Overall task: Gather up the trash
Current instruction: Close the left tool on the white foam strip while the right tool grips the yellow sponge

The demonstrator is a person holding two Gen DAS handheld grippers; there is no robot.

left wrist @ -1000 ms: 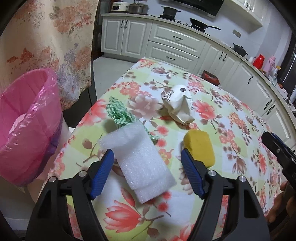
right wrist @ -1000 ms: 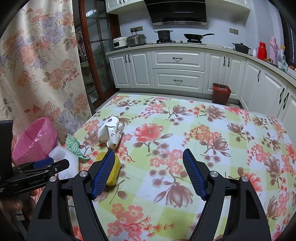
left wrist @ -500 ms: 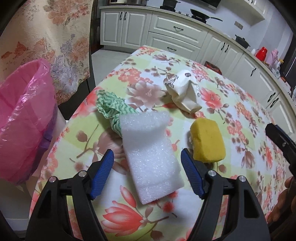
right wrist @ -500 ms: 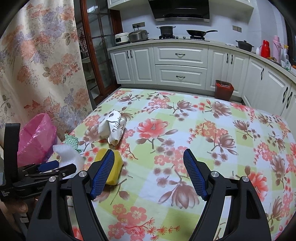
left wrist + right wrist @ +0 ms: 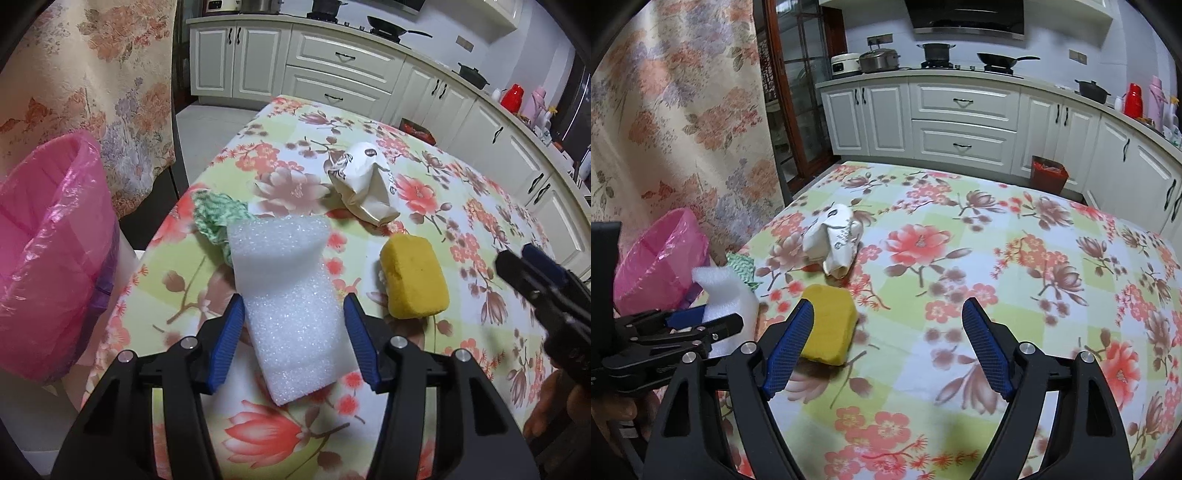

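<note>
My left gripper [image 5: 293,338] has closed its blue pads on a white foam block [image 5: 286,291], which shows in the right wrist view [image 5: 726,295] too. A green-white cloth [image 5: 218,218] lies behind the foam. A yellow sponge [image 5: 413,282] lies to its right and a crumpled white paper bag [image 5: 364,188] farther back. My right gripper [image 5: 888,349] is open and empty above the tablecloth, its left pad next to the sponge [image 5: 827,323]. The pink-lined trash bin [image 5: 44,258] stands left of the table.
The table has a floral cloth [image 5: 997,258] and its left edge is beside the bin. A floral curtain [image 5: 85,81] hangs at the left. White kitchen cabinets [image 5: 960,122] and a small red bin [image 5: 1049,173] stand beyond the table.
My left gripper's pads have closed in from wide open onto the foam block. The right gripper has moved forward toward the sponge, still open.
</note>
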